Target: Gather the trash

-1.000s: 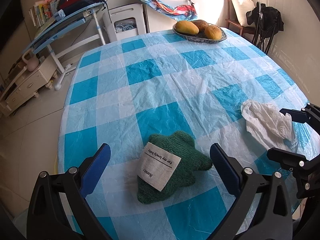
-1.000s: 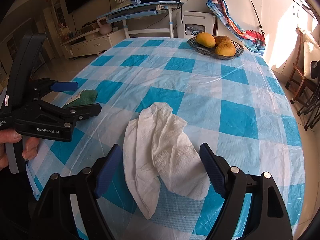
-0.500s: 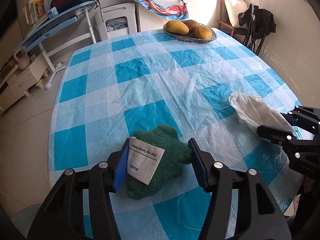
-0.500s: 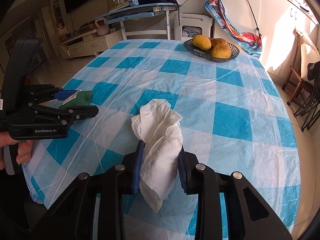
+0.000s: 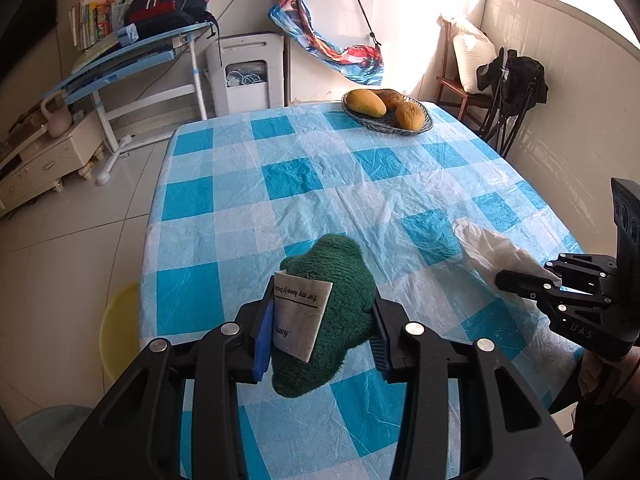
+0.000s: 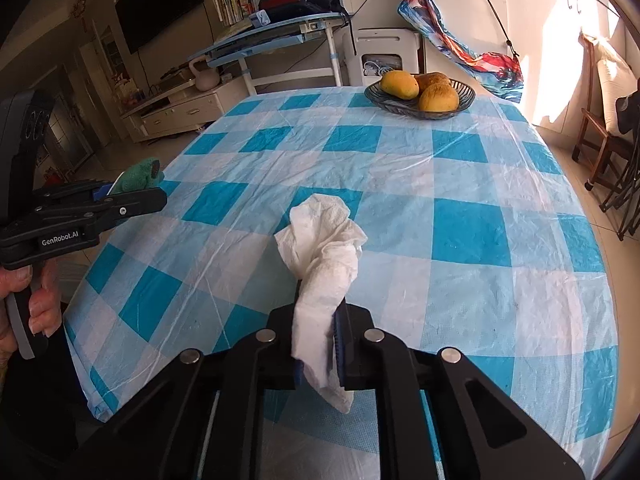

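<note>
My left gripper is shut on a green fuzzy cloth with a white paper label and holds it above the blue checked tablecloth. My right gripper is shut on a crumpled white tissue, lifted above the table. The right gripper with the tissue shows at the right of the left wrist view. The left gripper with the green cloth shows at the left of the right wrist view.
A dark bowl of mangoes stands at the table's far end, also in the right wrist view. A yellow basin sits on the floor left of the table. Chairs stand to the right.
Both grippers closed, the left on the green cloth and the right on the tissue, and both lifted their loads off the tablecloth.
</note>
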The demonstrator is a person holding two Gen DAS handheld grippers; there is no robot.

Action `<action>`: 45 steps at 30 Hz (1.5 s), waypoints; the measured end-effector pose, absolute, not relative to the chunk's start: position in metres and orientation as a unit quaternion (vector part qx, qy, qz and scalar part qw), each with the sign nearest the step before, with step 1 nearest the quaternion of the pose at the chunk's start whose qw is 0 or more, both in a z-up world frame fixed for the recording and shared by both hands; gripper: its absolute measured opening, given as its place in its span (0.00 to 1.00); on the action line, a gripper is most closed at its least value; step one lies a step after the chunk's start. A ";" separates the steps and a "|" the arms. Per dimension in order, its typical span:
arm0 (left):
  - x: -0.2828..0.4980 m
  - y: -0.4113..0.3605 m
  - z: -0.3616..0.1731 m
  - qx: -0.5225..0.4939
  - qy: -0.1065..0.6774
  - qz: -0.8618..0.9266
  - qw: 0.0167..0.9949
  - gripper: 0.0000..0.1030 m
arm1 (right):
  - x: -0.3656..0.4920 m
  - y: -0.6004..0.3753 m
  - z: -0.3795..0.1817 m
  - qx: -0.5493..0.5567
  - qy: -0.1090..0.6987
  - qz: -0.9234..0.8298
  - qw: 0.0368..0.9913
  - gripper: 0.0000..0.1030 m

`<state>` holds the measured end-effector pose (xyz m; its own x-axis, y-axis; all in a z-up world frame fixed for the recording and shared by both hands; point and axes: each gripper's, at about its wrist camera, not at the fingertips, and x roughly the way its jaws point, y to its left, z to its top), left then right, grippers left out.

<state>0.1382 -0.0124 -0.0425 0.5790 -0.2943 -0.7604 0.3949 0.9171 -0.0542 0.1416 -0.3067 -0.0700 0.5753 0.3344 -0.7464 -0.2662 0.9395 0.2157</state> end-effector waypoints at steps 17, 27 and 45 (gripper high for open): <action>0.138 0.093 0.010 -0.041 0.367 -0.121 0.921 0.37 | 0.124 -0.279 -0.029 0.015 0.357 0.208 0.911 0.12; 0.169 0.175 0.014 -0.085 0.368 -0.040 0.925 0.37 | 0.153 -0.204 0.009 -0.005 0.311 0.278 0.909 0.12; 0.200 0.214 -0.012 -0.088 0.395 0.010 0.915 0.37 | 0.220 -0.058 -0.003 -0.093 0.322 0.381 0.861 0.12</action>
